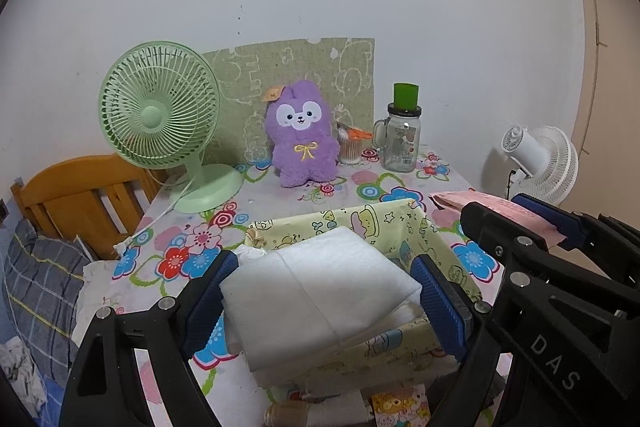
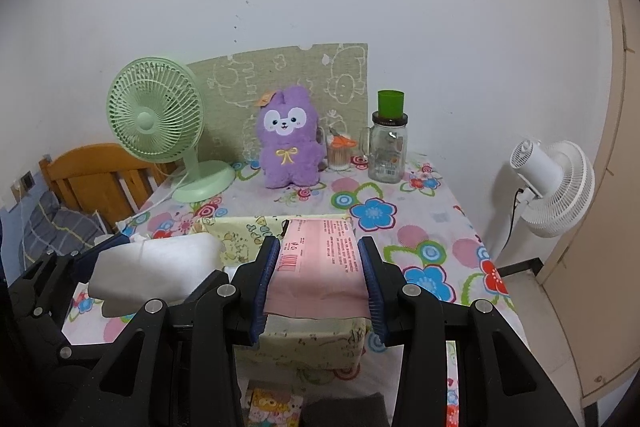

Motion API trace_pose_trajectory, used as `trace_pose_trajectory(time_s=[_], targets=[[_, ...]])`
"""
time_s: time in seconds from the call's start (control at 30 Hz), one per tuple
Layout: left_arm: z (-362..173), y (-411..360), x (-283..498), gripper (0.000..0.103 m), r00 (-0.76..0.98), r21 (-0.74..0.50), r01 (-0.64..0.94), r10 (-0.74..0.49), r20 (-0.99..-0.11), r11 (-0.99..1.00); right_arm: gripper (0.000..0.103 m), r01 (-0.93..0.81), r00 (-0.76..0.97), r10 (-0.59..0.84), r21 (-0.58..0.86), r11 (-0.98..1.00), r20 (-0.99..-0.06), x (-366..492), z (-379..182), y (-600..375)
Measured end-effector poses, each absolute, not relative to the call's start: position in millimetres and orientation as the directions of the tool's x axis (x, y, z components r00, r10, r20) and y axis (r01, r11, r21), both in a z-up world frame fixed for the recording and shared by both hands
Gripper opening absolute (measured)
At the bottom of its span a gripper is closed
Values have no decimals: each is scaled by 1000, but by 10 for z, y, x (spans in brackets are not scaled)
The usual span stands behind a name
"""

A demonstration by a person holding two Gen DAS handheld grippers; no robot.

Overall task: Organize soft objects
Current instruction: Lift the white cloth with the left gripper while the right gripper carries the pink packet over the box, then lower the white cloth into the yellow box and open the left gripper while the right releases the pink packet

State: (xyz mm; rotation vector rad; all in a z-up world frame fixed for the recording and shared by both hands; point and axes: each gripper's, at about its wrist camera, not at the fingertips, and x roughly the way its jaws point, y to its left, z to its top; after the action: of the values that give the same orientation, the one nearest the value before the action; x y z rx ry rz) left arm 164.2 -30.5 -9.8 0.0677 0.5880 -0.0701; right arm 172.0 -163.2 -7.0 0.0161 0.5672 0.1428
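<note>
Plush toy [image 1: 301, 139] and green fan [image 1: 160, 119] stand behind basket [image 1: 400, 215].

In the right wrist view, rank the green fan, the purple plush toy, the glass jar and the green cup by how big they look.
1. Green fan, clearly largest.
2. Purple plush toy.
3. Glass jar.
4. Green cup, smallest, sitting on top of the jar.
All four stand at the back of the table, so nearness hardly skews this.

The table [image 1: 280, 203] wears a white cloth printed with blue, red and pink flowers, and the fabric bin [image 1: 400, 223] on it is pale yellow with cartoon figures. One soft pack [image 1: 320, 279] is plain white, the other [image 2: 320, 267] pink with printed text and a barcode. The plush rabbit [image 1: 302, 135] is purple with a yellow bow, the desk fan [image 1: 160, 115] mint green.
</note>
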Motion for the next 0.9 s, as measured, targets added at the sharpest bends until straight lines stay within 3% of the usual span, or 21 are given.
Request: trace_pose_trajectory(time_s=[0.9], targets=[[-579,-274,2314,91,742,19,70,-40,-669,997,44,-114,770,116,44,993,-627,2390,-517,-1511]])
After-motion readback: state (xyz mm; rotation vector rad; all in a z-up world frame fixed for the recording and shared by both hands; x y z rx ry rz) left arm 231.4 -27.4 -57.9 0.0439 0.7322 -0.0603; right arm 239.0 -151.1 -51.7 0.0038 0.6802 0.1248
